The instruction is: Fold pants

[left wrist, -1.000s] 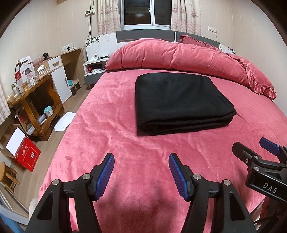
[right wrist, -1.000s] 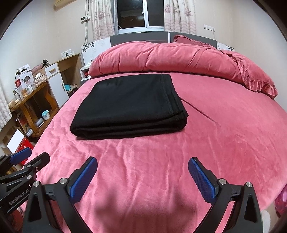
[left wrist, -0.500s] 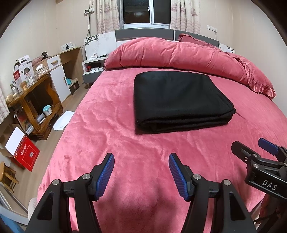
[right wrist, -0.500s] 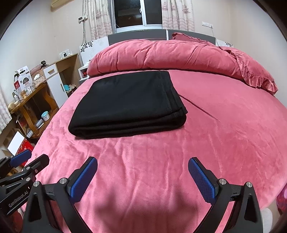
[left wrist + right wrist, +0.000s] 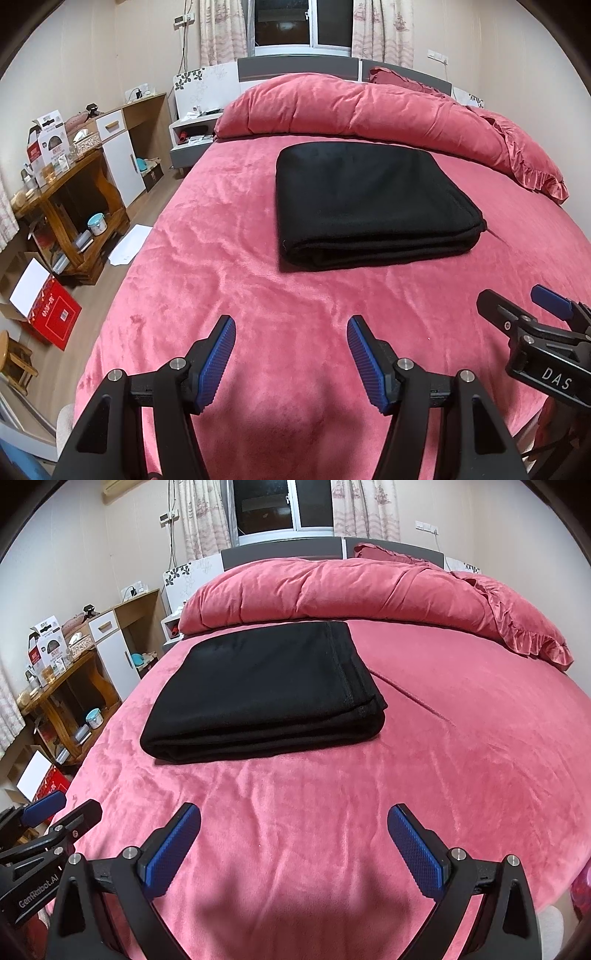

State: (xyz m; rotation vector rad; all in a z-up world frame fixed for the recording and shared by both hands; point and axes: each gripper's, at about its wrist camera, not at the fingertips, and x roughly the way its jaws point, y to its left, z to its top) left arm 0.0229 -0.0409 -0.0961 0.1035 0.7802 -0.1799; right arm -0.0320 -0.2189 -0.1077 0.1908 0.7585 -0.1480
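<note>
Left tongs point(image 5: 291, 354) spread wide, holding nothing, above the near edge of the bed point(image 5: 229, 280). Right tongs point(image 5: 293, 843) likewise wide and empty, beside the left pair. Black pants point(image 5: 373, 206), folded into a thick flat rectangle, lie mid-bed, well apart from both tongs. Rolled pink duvet point(image 5: 351, 107) lies beyond the pants, along the headboard point(image 5: 295, 66).

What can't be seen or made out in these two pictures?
- Folded black pants: inner layers hidden by the top fold, both views.
- Box labels on the wooden desk: too small, left view.
- Right hand-held gripper: cut off by the left view's edge.
- Window: dark, nothing visible outside.
</note>
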